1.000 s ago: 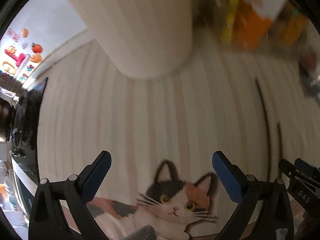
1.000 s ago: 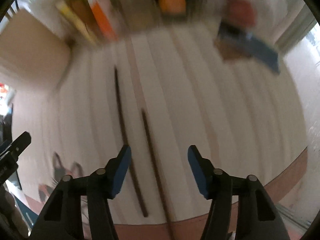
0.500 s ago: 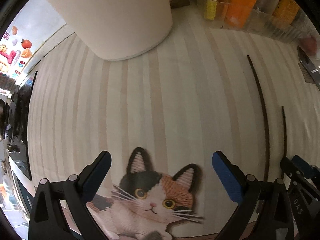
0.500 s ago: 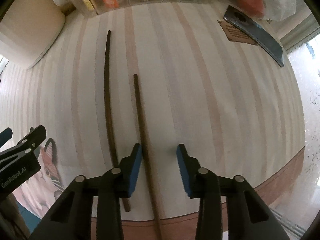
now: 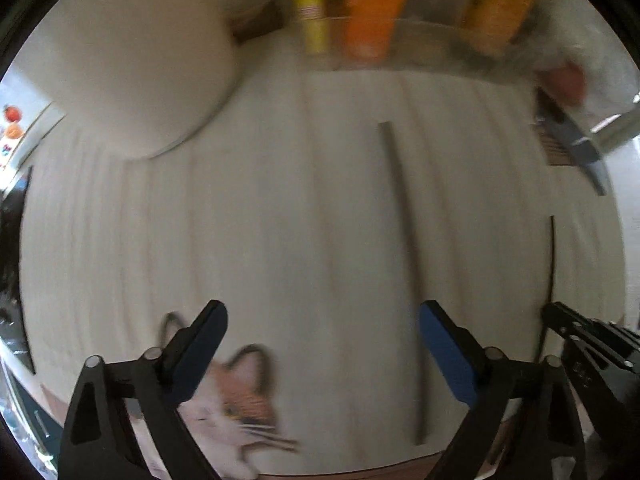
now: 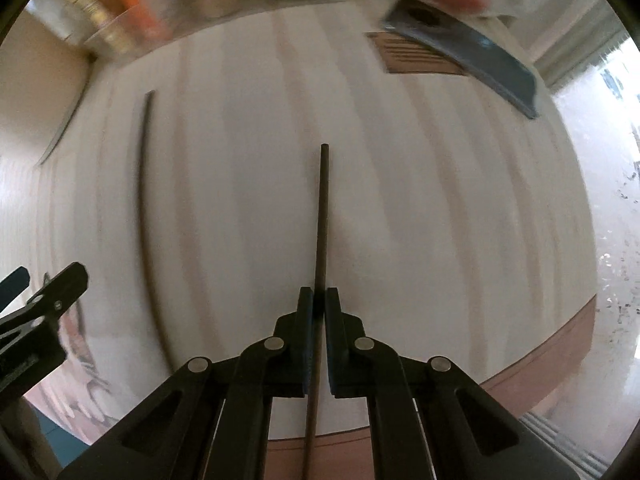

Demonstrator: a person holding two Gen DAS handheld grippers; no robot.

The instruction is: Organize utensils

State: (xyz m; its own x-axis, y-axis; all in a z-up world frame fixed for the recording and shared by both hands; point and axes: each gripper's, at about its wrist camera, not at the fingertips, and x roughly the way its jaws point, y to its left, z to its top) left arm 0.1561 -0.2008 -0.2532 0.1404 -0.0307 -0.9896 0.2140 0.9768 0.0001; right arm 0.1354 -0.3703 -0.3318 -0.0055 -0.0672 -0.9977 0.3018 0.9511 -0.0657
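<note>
The right gripper (image 6: 319, 304) has its blue-padded fingers (image 6: 306, 320) pressed together on a thin dark-brown wooden chopstick (image 6: 322, 216), pinching it near its lower part. The stick runs straight ahead of the gripper, its far tip pointing toward the back of the desk, while its near end passes back between the black finger arms. Well off to the left of this gripper, a second dark chopstick (image 6: 143, 208) lies flat on the pale striped placemat (image 6: 440, 200), roughly parallel to the held one. Ahead and to the right of the gripper a grey-blue flat sharpening tool (image 6: 472, 64) rests on a small brown card (image 6: 412, 56). At the far edge, blurred orange and yellow bottles (image 6: 132, 20) stand in a clear tray.

The left gripper (image 5: 322, 340) is spread wide, with nothing between its blue pads (image 5: 200, 354). It hangs over the mat's printed calico cat face (image 5: 236, 404), which sits just beneath its left finger. The loose chopstick (image 5: 402, 272) stretches forward beside the gripper's right finger, apart from it. The pinched chopstick (image 5: 552, 264) appears farther right, above the black tip of the right gripper (image 5: 568, 324). Ahead and to the left stands a large cream cylindrical container (image 5: 132, 64). Much of this view is blurred.
</note>
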